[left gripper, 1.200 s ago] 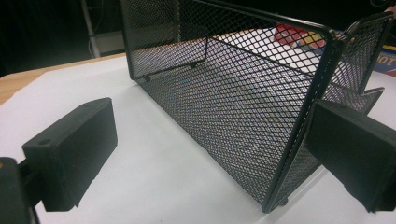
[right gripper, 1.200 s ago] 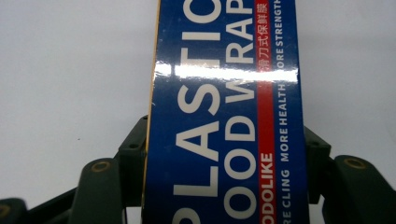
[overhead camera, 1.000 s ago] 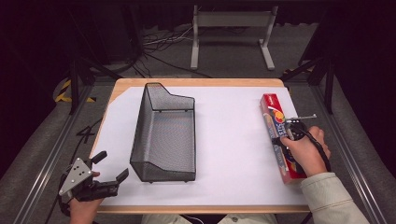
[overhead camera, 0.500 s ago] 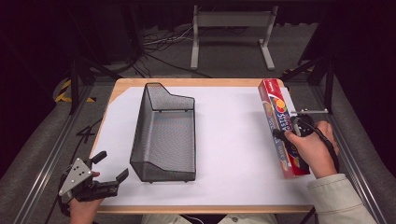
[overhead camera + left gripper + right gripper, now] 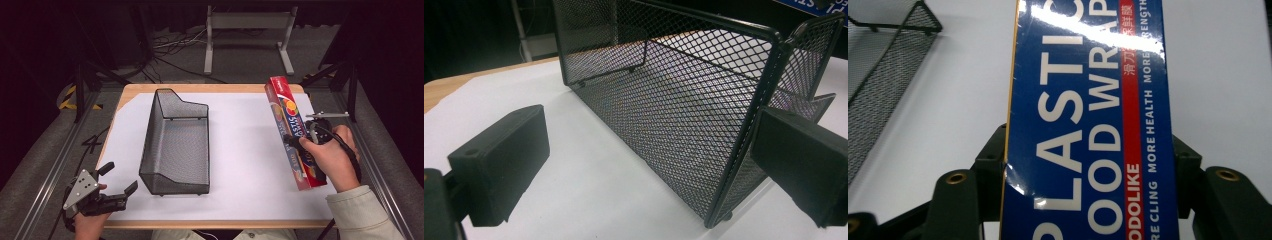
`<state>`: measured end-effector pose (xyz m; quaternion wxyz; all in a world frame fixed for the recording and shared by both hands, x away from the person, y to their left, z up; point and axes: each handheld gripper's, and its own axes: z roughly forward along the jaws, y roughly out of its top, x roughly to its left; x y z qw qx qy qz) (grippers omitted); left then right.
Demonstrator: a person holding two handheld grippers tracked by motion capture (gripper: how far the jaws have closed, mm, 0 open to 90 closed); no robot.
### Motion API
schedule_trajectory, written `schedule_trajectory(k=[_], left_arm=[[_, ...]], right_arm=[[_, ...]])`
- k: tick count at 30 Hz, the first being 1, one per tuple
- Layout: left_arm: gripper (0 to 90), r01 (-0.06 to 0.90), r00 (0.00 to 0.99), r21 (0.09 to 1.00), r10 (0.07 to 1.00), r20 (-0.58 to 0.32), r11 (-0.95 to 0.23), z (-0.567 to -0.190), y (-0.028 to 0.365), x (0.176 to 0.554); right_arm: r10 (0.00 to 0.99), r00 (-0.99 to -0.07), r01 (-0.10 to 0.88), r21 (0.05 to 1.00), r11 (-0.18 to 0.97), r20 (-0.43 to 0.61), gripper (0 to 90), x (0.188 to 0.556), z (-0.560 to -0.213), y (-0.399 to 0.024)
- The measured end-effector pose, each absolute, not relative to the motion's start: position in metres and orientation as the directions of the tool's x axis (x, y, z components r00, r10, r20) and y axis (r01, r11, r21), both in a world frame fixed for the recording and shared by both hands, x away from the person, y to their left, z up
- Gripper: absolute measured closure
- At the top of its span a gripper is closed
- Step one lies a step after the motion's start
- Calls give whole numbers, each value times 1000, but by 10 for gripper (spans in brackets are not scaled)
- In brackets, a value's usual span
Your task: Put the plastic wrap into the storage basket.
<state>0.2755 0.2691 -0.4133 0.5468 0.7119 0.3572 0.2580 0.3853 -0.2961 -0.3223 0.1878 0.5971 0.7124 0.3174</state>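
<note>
Two grippers in play. Our right gripper is clamped on the plastic food wrap box, jaws on its long sides near mid-length; the box sits over the right side of the white table, far end tilted up, so we judge it's mid-lift. Our left gripper idles with jaws spread, empty, just beside the mesh basket's near-left corner. Likely next: carry the box left and lower it lengthwise into the basket, clearing the rim.
</note>
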Motion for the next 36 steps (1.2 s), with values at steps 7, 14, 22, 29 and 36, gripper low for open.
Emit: schedule_trajectory(k=[7, 14, 22, 29, 36], left_arm=[[32, 229, 611, 963, 791, -29, -142, -414, 270, 275], [28, 224, 625, 961, 780, -13, -164, -414, 267, 275], [24, 216, 643, 962, 766, -12, -166, -413, 267, 275], [24, 216, 647, 963, 762, -18, -160, -414, 267, 275], [24, 209, 652, 963, 758, -10, -167, -414, 267, 275]], right_arm=[[944, -298, 726, 676, 127, 142, 395, 386, -312, -264], [925, -350, 707, 689, 158, 146, 395, 385, -301, -237], [899, -411, 690, 697, 196, 154, 395, 387, -291, -209], [878, -452, 684, 693, 229, 157, 395, 388, -286, -185], [859, -485, 678, 691, 249, 166, 394, 389, -284, -166]])
